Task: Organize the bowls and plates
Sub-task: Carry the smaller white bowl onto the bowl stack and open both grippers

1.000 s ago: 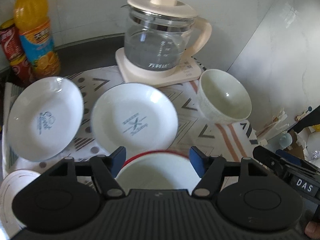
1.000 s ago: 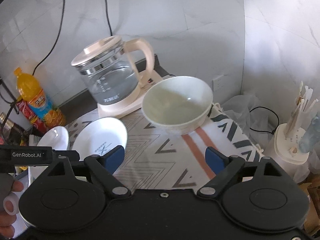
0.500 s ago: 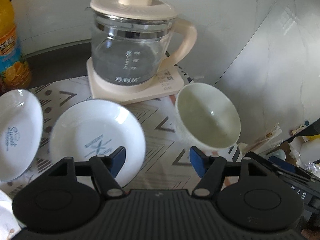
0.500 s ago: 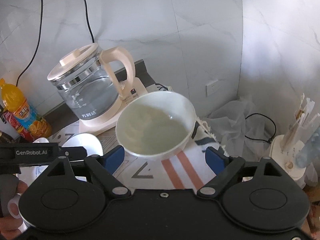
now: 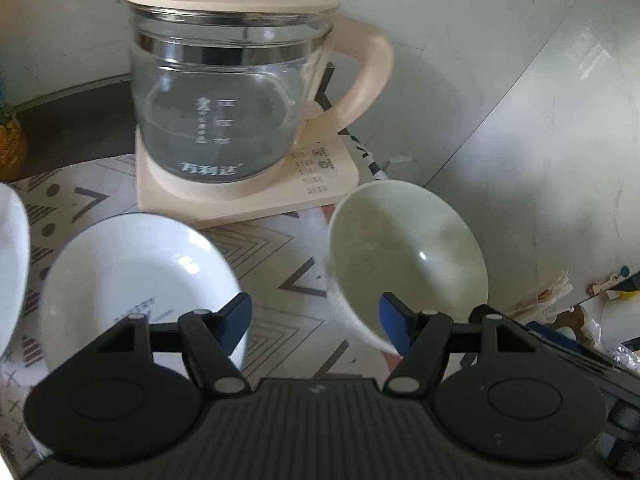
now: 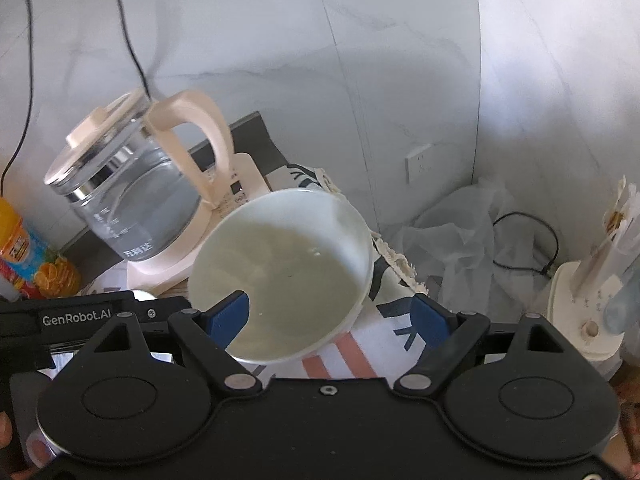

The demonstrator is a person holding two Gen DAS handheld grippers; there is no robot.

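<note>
- Right gripper (image 6: 328, 316) was spread wide, nothing held; its left blue finger (image 6: 230, 316) sat inside the rim of the pale bowl (image 6: 280, 272), right finger outside, at about 3 o'clock of the bowl.
- Left gripper (image 5: 316, 318) was also wide apart and empty; the same bowl (image 5: 404, 256) sat at its 2 o'clock, right pad overlapping the bowl's near wall — contact could not be told.
- Bowl stood on the patterned cloth (image 6: 360, 352), just beside the kettle base (image 5: 248, 196), at 4 o'clock of the glass kettle (image 5: 232, 96).
- Judgement: step in hand was pinching the bowl's rim with the right gripper. Best done by seating the wall deep between the pads before squeezing, then lifting level, clear of the kettle handle.
- Bowl looked deep, glossy, off-white to greenish inside, empty, upright; likely slippery.
- White plate (image 5: 136, 280) with blue print lay at 9 o'clock of the bowl, apart; another plate edge (image 5: 12, 264) further left.
</note>
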